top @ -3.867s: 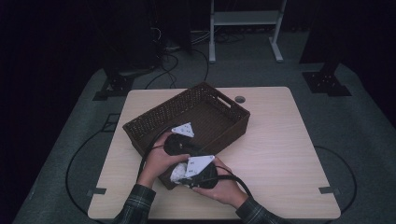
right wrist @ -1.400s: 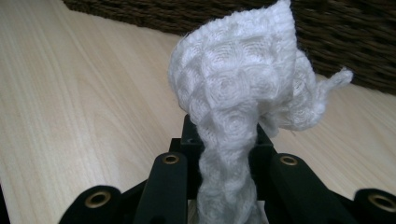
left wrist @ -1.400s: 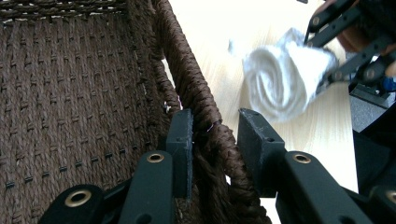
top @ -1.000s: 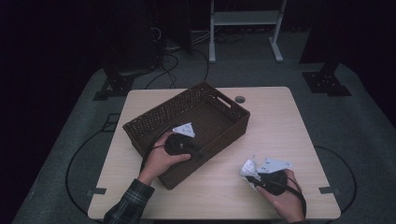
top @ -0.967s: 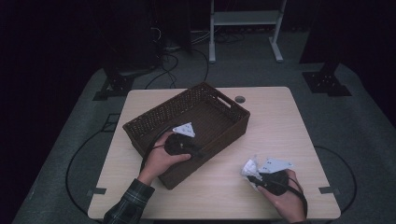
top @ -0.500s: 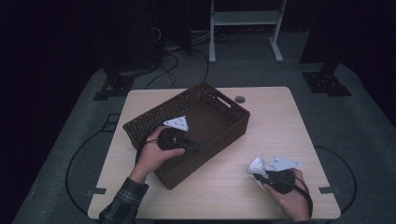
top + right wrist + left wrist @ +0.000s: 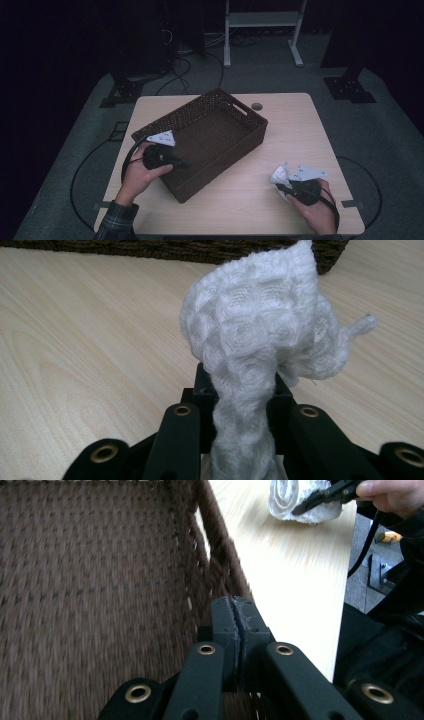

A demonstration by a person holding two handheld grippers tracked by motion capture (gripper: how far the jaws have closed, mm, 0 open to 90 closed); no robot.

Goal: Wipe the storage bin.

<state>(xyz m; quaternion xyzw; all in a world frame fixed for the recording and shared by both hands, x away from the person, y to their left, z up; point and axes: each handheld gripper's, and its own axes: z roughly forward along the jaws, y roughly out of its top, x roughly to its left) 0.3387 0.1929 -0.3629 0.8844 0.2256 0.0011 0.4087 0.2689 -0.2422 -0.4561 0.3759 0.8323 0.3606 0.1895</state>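
Note:
A dark brown woven basket (image 7: 243, 110) stands slantwise on the left-centre of the table. My left gripper (image 7: 186, 163) hangs at the basket's near left corner, tips over the inside by the front wall. In the left gripper view the jaws (image 7: 235, 616) have just been closing and now meet with nothing between them, above the woven floor (image 7: 95, 580). At the front right of the table my right gripper (image 7: 281, 187) is shut on a white knitted cloth (image 7: 279, 175). The right gripper view shows the cloth (image 7: 255, 335) bunched above the jaws (image 7: 241, 390), a strip pinched between them.
The light wooden table (image 7: 295, 130) has bare surface between the basket and the right hand. A small round grommet (image 7: 257, 106) sits near the far edge. Cables and stand legs (image 7: 227, 45) lie on the dark floor beyond. The table's front edge is close to both hands.
My left hand has slid left along the basket toward its near left corner, and its jaws have shut. The right hand with the white cloth has hardly moved.

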